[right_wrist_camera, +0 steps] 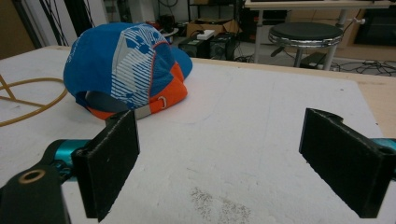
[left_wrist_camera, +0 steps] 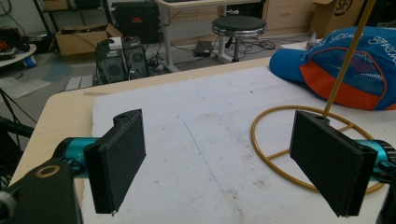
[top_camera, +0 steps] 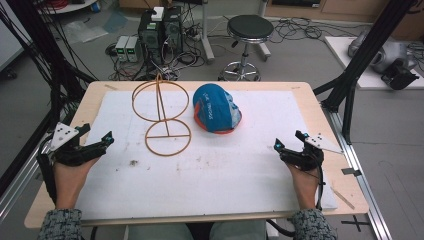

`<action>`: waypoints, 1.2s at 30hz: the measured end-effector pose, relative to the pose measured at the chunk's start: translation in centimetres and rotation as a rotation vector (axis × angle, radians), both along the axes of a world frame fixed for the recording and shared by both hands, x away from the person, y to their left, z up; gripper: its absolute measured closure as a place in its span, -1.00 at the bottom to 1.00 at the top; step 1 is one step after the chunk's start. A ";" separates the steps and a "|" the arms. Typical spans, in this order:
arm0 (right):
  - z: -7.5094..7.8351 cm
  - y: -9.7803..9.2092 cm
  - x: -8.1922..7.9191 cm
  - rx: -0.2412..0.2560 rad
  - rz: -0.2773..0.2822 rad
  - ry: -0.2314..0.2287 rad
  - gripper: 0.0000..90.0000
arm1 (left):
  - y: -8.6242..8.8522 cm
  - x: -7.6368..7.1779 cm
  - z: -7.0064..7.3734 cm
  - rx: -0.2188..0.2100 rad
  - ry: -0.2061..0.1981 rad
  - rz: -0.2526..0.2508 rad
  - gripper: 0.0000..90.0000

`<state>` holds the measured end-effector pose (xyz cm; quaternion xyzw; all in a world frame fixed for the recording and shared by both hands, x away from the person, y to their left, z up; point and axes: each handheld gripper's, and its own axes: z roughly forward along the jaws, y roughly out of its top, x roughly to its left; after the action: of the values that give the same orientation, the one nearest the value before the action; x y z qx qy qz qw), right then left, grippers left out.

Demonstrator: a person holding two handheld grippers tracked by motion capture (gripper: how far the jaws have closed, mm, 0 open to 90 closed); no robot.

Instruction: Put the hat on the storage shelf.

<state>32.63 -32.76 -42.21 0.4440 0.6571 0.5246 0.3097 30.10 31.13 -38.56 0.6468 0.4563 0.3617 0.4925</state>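
Observation:
A blue and orange cap lies on the white mat toward the back middle. Left of it stands a yellow wire hat stand, with a round base, an upright rod and a ring on top. My left gripper rests open at the mat's left edge, its jaws wide apart and empty, facing the stand. My right gripper rests open at the mat's right side, empty, facing the cap from a distance.
The wooden table ends just beyond the mat. Behind it on the floor stand a black stool, computer towers and loose cables. Black frame posts rise at both sides of the table.

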 end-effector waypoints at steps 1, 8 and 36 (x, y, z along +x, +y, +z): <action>0.0 0.0 0.0 -0.001 -0.004 -0.001 -0.75 | 0.0 0.0 0.0 0.000 0.000 0.000 -0.58; 0.0 0.2 -0.1 -0.016 -0.007 -0.005 -0.75 | -0.4 -0.1 0.2 0.012 -0.006 -0.012 -0.58; -0.2 2.2 0.3 -0.050 0.032 -0.004 -0.75 | -1.3 0.2 0.5 0.023 -0.005 -0.042 -0.57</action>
<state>32.90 -30.58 -42.45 0.4246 0.6764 0.5138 0.3134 30.30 29.83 -38.08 0.6609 0.4373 0.3582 0.4936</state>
